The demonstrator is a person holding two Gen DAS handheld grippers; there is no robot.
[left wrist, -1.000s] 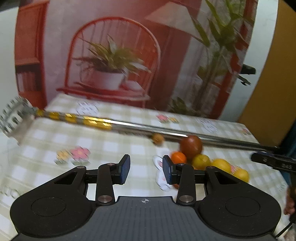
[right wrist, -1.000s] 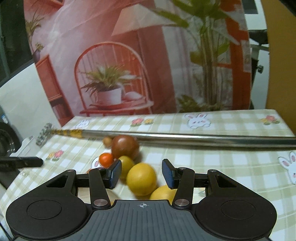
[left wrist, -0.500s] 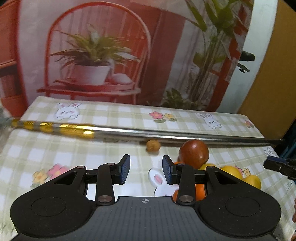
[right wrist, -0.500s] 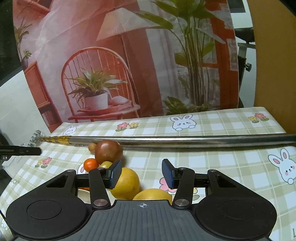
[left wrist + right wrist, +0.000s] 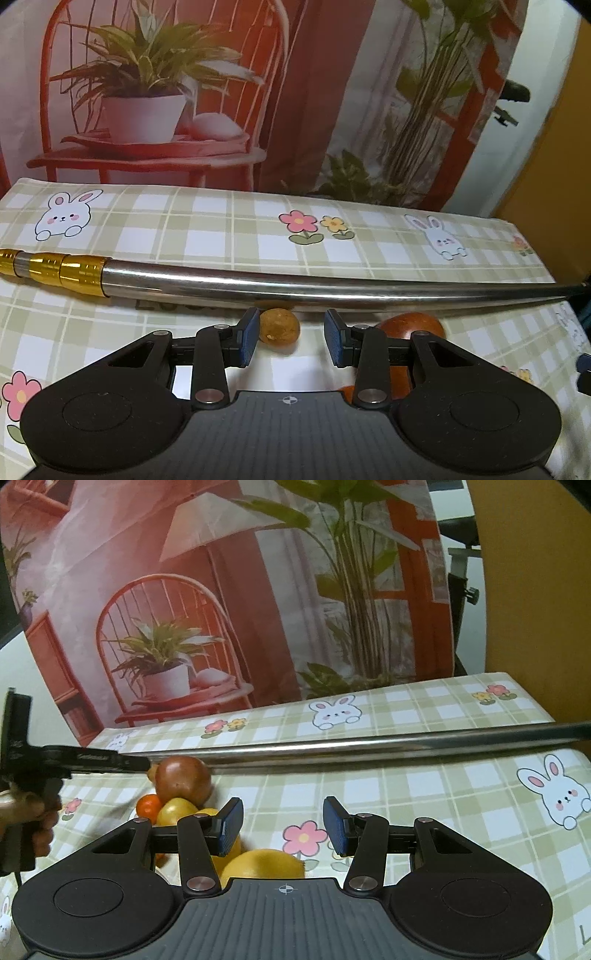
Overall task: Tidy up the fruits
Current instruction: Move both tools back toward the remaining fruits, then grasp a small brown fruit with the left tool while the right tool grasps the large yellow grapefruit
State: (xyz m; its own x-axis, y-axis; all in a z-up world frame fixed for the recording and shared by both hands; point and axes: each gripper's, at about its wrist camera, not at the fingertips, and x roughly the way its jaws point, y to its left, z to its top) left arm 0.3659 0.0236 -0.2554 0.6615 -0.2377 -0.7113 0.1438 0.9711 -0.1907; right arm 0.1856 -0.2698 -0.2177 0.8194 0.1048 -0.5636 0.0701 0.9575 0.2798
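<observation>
On checked cloth | left fingers spread around small brown fruit | right fingers spread, empty

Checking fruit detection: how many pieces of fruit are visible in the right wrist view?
5, maybe more hidden: big red-brown round fruit beside the steel pole; small orange tangerine left below it; two yellow citrus behind the left finger; yellow lemon nearest.

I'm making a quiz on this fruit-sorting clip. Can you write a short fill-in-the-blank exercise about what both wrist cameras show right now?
1. The small tan fruit sits between the open fingers of the ____ claw.
2. A long ____ pole lies across the checked tablecloth.
3. The right claw hangs above a ____ citrus fruit.
4. The big reddish-brown fruit rests beside a small ____ one.

Missing words: left; metal; yellow; orange
</observation>
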